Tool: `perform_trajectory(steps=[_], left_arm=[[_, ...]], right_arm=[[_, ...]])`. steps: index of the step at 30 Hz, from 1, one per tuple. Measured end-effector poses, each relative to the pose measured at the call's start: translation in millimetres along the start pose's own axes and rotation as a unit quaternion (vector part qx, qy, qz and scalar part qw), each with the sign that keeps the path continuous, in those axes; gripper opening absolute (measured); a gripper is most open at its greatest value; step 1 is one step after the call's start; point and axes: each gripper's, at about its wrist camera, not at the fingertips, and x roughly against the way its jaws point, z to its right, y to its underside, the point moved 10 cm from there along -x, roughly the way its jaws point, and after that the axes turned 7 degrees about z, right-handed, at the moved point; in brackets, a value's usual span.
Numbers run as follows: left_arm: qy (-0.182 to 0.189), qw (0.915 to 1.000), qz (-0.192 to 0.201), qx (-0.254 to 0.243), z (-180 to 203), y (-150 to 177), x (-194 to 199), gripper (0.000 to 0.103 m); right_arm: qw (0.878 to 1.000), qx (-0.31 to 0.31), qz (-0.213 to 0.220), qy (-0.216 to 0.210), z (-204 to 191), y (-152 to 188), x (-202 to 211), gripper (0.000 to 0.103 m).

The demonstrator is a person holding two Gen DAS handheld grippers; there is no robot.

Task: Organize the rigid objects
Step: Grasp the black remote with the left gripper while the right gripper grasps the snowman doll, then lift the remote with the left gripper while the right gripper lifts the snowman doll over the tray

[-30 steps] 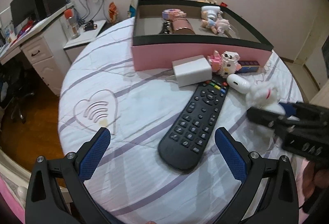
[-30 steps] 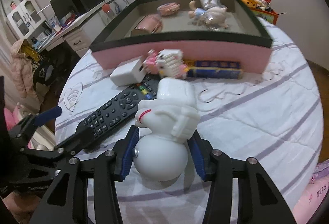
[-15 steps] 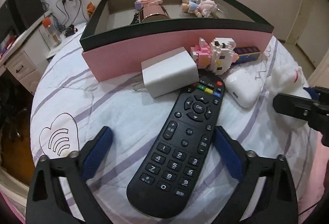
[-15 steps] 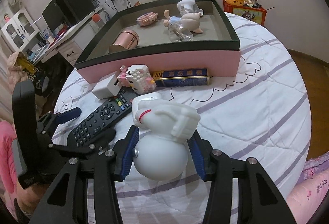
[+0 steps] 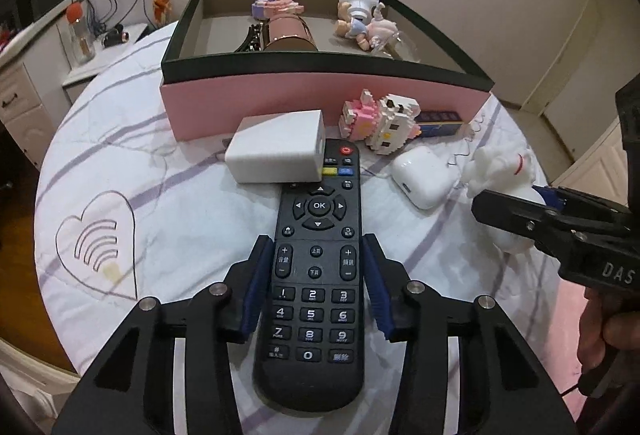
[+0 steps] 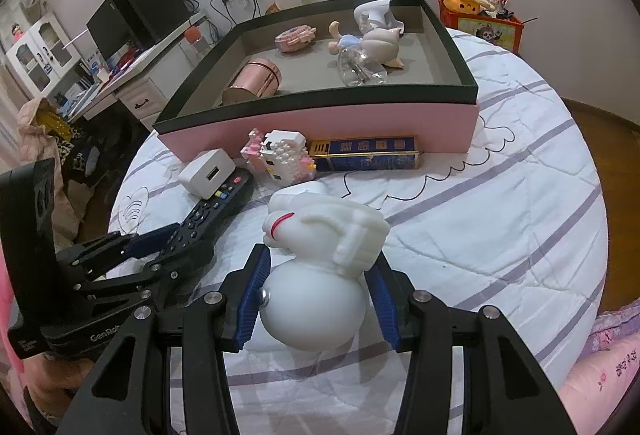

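The long black plastic remote control lies flat on the white quilted bedspread with lilac stripes, its number pad end nearest the camera and its red power button pointing toward the large pink box with a dark green rim. The left gripper straddles the remote's middle: one blue-padded finger sits on each long edge, and the jaws are closing, with the pads at or just beside the remote's sides; whether they already press it I cannot tell. A white cube-shaped charger rests against the remote's top left corner, and a white earbud case lies just to its right.

The right gripper pinches the round belly of a white plastic figurine with a red mouth line, both blue pads pressed against its sides. Ahead of it, against the box wall, sit a pink-and-white brick-built toy and a flat blue-and-gold packet.
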Motion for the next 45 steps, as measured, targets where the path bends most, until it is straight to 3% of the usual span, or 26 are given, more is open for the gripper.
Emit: perform_trajectory(steps=[14, 23, 28, 35, 45], left_arm=[[0.025, 0.9991, 0.033, -0.003, 22.5, -2.9, 42.8, 0.044], [0.015, 0.9975, 0.068, -0.013, 25.4, -18.7, 69.5, 0.044], [0.001, 0.9957, 0.092, -0.017, 18.5, -45.4, 80.1, 0.044], [-0.019, 0.9927, 0.118, -0.015, 1.3, -105.3, 78.2, 0.044], [-0.047, 0.9928, 0.109, 0.010, -36.0, -182.1, 18.7, 0.044]], right_arm=[[1.000, 0.009, 0.013, 0.000, -6.4, -4.8, 11.7, 0.050], [1.000, 0.012, 0.025, 0.001, -8.3, -10.1, 22.6, 0.050], [0.999, 0.020, 0.039, -0.002, -12.6, -25.9, 28.9, 0.050], [0.996, 0.041, 0.076, -0.006, -22.9, -81.0, 36.2, 0.050], [0.994, 0.067, 0.086, -0.018, -34.1, -157.5, -0.5, 0.050]])
